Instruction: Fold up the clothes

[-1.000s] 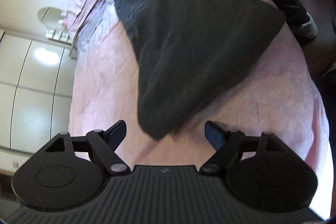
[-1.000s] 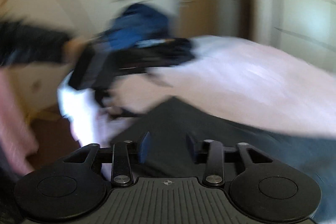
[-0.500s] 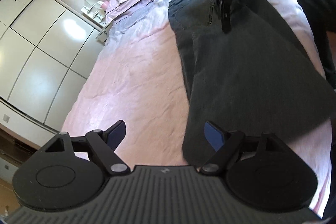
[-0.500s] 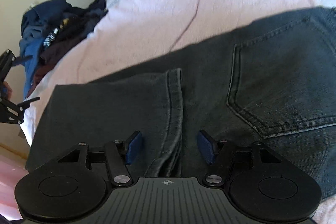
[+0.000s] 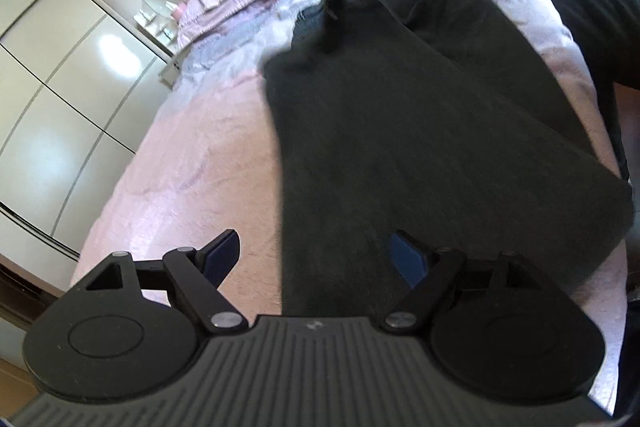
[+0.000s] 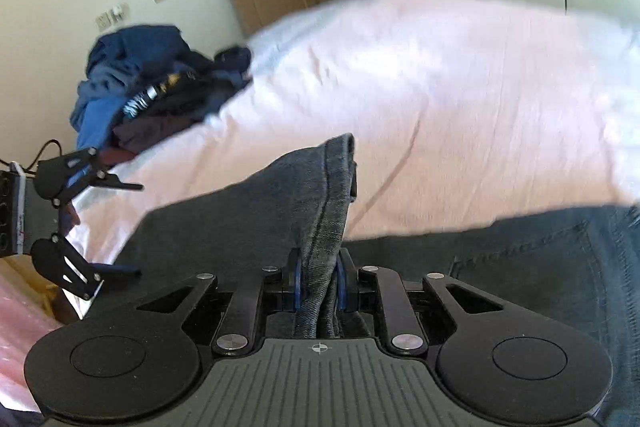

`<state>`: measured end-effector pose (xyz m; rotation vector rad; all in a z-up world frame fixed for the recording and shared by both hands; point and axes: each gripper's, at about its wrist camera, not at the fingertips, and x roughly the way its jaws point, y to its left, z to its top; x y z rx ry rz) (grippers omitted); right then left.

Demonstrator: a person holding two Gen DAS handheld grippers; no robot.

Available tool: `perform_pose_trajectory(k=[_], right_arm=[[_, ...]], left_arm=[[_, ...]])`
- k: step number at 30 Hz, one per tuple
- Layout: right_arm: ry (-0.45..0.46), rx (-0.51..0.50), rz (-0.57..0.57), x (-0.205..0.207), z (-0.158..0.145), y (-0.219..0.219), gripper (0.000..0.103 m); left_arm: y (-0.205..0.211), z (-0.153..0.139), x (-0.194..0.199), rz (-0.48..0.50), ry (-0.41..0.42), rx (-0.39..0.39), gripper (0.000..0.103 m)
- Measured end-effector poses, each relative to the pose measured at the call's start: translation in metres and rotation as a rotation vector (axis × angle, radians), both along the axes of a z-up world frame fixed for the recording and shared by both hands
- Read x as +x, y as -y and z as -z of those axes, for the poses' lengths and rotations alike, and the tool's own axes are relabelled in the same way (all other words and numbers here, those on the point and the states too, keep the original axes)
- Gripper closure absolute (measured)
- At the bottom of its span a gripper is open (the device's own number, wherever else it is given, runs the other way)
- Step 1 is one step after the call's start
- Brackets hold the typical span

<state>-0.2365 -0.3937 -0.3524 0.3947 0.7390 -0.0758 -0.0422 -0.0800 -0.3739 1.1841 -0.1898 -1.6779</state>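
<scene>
A wide bed (image 6: 460, 99) with a pale pink cover fills both views, and a pair of dark grey jeans (image 5: 420, 147) lies spread across it. You are partway through a fold. Your right gripper (image 6: 319, 283) is pressed together on a bunched seam of the jeans, with the denim rising between its pads and the hem end standing up just past the fingertips. In the left wrist view this gripper shows as a dark blurred shape at the far end of the jeans.

To do this step well, lift the pinched seam only high enough to clear the layer below. Then carry it straight along the leg so the edges meet, and avoid twisting your wrist. This is a judgement from the way the cloth hangs.

Your left gripper (image 5: 316, 259) is spread wide and holds nothing. It hovers low over the near end of the jeans. The cloth's left edge runs between its fingers, one finger over the pink cover and the other over denim. It looks well placed to pin that end flat.

A heap of blue and dark clothes (image 6: 152, 87) sits at the bed's far corner, well apart from the jeans.
</scene>
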Motion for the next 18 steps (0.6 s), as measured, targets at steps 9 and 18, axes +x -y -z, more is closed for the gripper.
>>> perform_pose_trajectory(k=[9, 18], right_arm=[[-0.109, -0.038, 0.107, 0.015, 0.042, 0.0, 0.052], [0.084, -0.357, -0.167, -0.026, -0.011, -0.183, 0.022]], left_arm=[[-0.009, 0.001, 0.012, -0.027, 0.035, 0.004, 0.023], [-0.052, -0.006, 0.028, -0.092, 0.145, -0.049, 0.022]])
